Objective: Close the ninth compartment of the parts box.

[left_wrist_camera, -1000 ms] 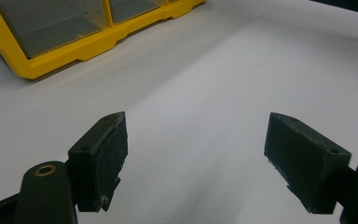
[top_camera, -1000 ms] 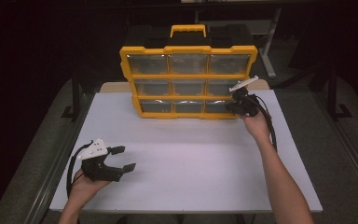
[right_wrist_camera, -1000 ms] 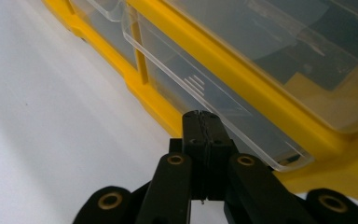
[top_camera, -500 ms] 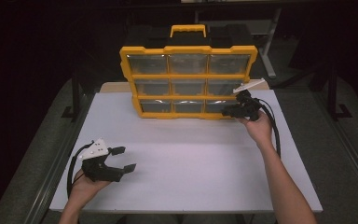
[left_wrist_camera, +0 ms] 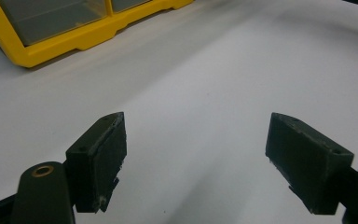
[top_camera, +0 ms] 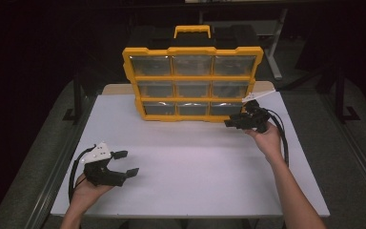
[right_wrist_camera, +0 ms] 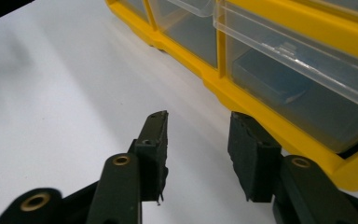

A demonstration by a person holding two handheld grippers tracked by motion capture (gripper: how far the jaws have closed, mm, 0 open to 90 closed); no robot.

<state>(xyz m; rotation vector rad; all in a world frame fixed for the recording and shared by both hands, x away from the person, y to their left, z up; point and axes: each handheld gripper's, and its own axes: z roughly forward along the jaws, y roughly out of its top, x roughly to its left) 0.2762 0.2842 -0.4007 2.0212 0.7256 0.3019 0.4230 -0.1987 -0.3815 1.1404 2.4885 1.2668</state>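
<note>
Yellow organizer case (top_camera: pixel 193 83) is being stood upright at the counter's (top_camera: pixel 195 171) far edge. Right tool (top_camera: pixel 234 122), just beside the case's bottom-right corner, has just been opening, nothing being held between its jaws. Left tool (top_camera: pixel 126 163), well apart from the case, is being held wide open, empty. Likely best: the bottom-right drawer (right_wrist_camera: pixel 303 88) is being approached squarely; something bluish is being seen inside, other drawers unclear.

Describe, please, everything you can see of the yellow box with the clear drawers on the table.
The yellow box stands upright at the far edge of the white table. It looks like plastic, with a yellow frame, a yellow handle on top and a black back part. Its front has nine clear compartments in three rows of three. In the right gripper view one lower compartment holds something bluish. The right gripper is near its lower right corner, jaws open with nothing between them.
</note>
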